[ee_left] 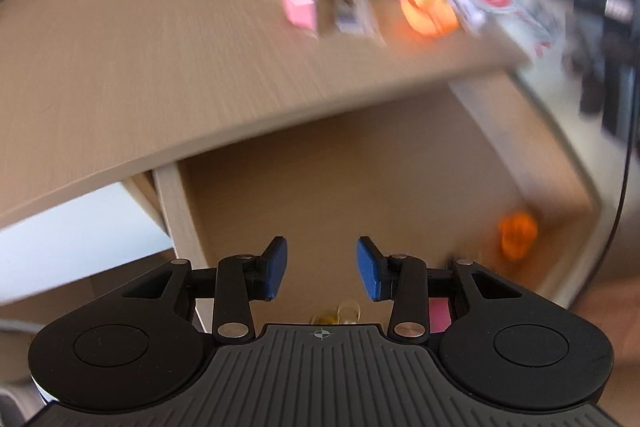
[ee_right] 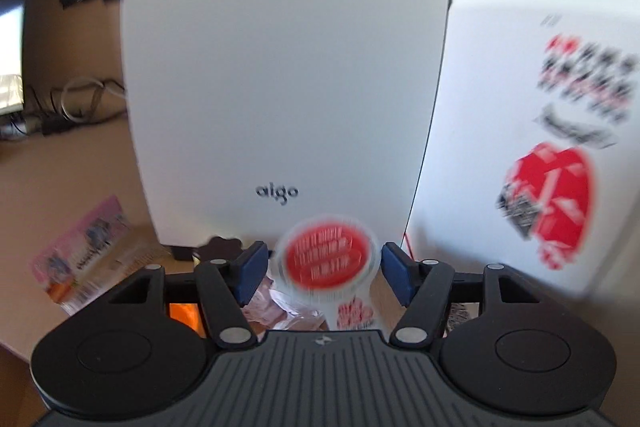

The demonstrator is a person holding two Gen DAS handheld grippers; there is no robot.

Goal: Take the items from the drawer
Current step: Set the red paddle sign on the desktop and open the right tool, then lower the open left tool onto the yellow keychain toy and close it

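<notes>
In the left wrist view the drawer [ee_left: 176,211] stands pulled out under the desk edge. A small orange item [ee_left: 518,233] lies in its right corner. A pink item [ee_left: 440,315] and a yellowish loop [ee_left: 340,313] peek out behind my left gripper [ee_left: 322,269], which hangs open over the drawer floor with nothing between its blue pads. In the right wrist view a white tub with a red lid [ee_right: 326,255] stands between the pads of my right gripper [ee_right: 324,269]. Both pads sit just off its sides, so the gripper is open.
On the desk top [ee_left: 160,67] lie a pink box [ee_left: 300,7], a packet [ee_left: 348,7] and an orange item [ee_left: 428,11]. A white "aigo" case [ee_right: 288,67] and a white box with red print [ee_right: 540,147] rise close behind the tub. A pink packet [ee_right: 88,247] lies left.
</notes>
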